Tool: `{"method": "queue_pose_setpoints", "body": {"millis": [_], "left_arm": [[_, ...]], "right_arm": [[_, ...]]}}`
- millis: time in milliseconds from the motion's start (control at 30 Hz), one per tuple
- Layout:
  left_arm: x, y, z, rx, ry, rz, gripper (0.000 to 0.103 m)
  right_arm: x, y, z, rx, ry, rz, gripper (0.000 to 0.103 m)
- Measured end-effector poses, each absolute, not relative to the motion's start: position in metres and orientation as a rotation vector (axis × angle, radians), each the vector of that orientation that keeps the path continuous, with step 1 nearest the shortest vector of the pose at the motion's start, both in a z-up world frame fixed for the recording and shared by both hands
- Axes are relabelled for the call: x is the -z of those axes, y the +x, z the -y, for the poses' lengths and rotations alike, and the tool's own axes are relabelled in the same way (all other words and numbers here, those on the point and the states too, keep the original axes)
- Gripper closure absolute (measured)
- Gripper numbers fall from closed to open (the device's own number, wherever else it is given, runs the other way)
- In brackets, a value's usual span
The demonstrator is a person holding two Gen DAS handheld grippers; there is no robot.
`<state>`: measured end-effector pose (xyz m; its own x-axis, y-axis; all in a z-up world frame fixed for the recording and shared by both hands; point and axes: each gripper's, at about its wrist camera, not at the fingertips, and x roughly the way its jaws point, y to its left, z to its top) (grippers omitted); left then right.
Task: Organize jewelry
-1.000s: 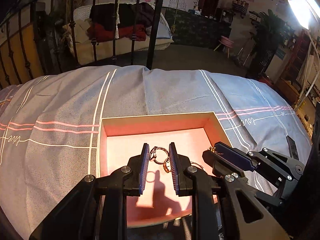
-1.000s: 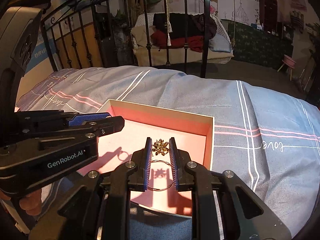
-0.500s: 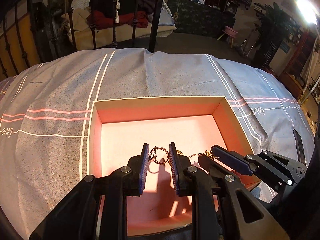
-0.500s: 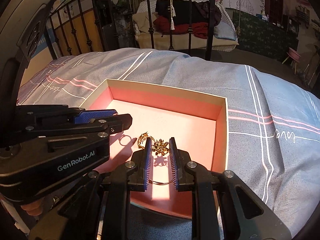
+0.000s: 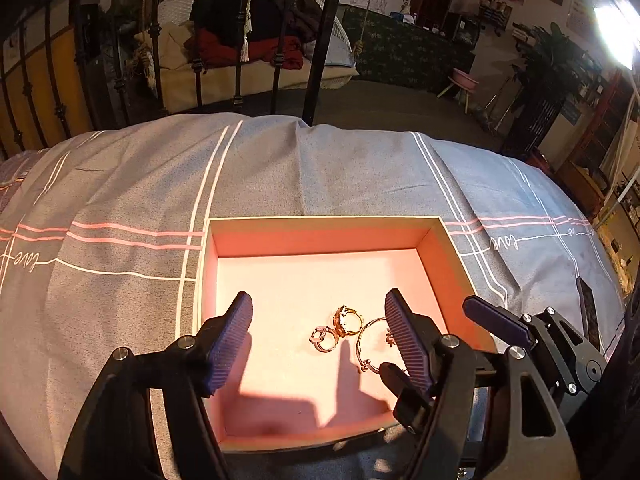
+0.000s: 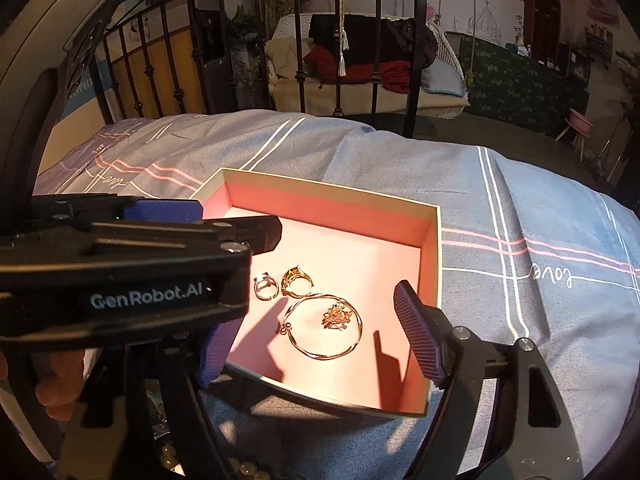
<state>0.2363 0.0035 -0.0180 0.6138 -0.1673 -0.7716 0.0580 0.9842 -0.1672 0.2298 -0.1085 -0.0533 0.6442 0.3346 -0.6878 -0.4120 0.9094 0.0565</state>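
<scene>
An open box with a pink lining (image 5: 320, 221) lies on the striped bedspread. On its floor lie a gold ring (image 5: 347, 320), a paler ring (image 5: 323, 338) and a thin gold bangle (image 5: 362, 340). The right wrist view shows the same rings (image 6: 297, 280) (image 6: 265, 285), the bangle (image 6: 306, 351) and a small gold flower charm (image 6: 338, 316) inside it. My left gripper (image 5: 318, 307) hangs over the rings, jaws opening, nothing pressed between the pads. My right gripper (image 6: 316, 300) hovers over the bangle, jaws opening too, its left finger partly hidden behind the left gripper (image 6: 160, 216).
The bedspread (image 5: 120, 184) slopes away on all sides of the box. Black metal bed-frame bars (image 5: 320, 40) stand at the far edge. A person's fingers (image 6: 56, 380) and several pale beads (image 6: 240, 468) show at the lower left of the right wrist view.
Both grippers went from shut to wide apart. The rings left the left gripper's pads, the charm and bangle left the right one's, and all now lie on the box floor.
</scene>
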Motion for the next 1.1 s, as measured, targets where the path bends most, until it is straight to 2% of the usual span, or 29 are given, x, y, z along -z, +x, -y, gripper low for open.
{"method": "queue_pose_setpoints", "body": {"millis": [200, 333, 567, 767, 933, 1000, 1033, 1100], "left_arm": [[-0.003, 0.191, -0.020, 0.152, -0.164, -0.828, 0.024], [0.006, 0.150, -0.026, 0.152, -0.141, -0.832, 0.023], [0.046, 0.093, -0.032, 0.203, -0.197, -0.911, 0.023], [0.063, 0.078, -0.019, 0.238, -0.144, -0.922, 0.023], [0.059, 0.077, -0.008, 0.257, -0.106, -0.903, 0.028], [0.056, 0.076, -0.002, 0.263, -0.078, -0.891, 0.036], [0.054, 0.075, 0.001, 0.280, -0.070, -0.881, 0.038], [0.051, 0.077, 0.009, 0.308, -0.045, -0.878, 0.042]], "right_arm": [[0.030, 0.195, 0.137, -0.392, -0.067, -0.680, 0.024], [0.036, 0.161, 0.153, -0.396, -0.049, -0.693, 0.024], [0.081, 0.103, 0.162, -0.452, -0.019, -0.806, 0.023], [0.092, 0.087, 0.153, -0.473, -0.055, -0.814, 0.024], [0.090, 0.084, 0.157, -0.486, -0.028, -0.805, 0.024], [0.089, 0.081, 0.155, -0.512, -0.027, -0.802, 0.029], [0.089, 0.080, 0.152, -0.529, -0.033, -0.804, 0.037], [0.092, 0.079, 0.146, -0.540, -0.051, -0.827, 0.041]]}}
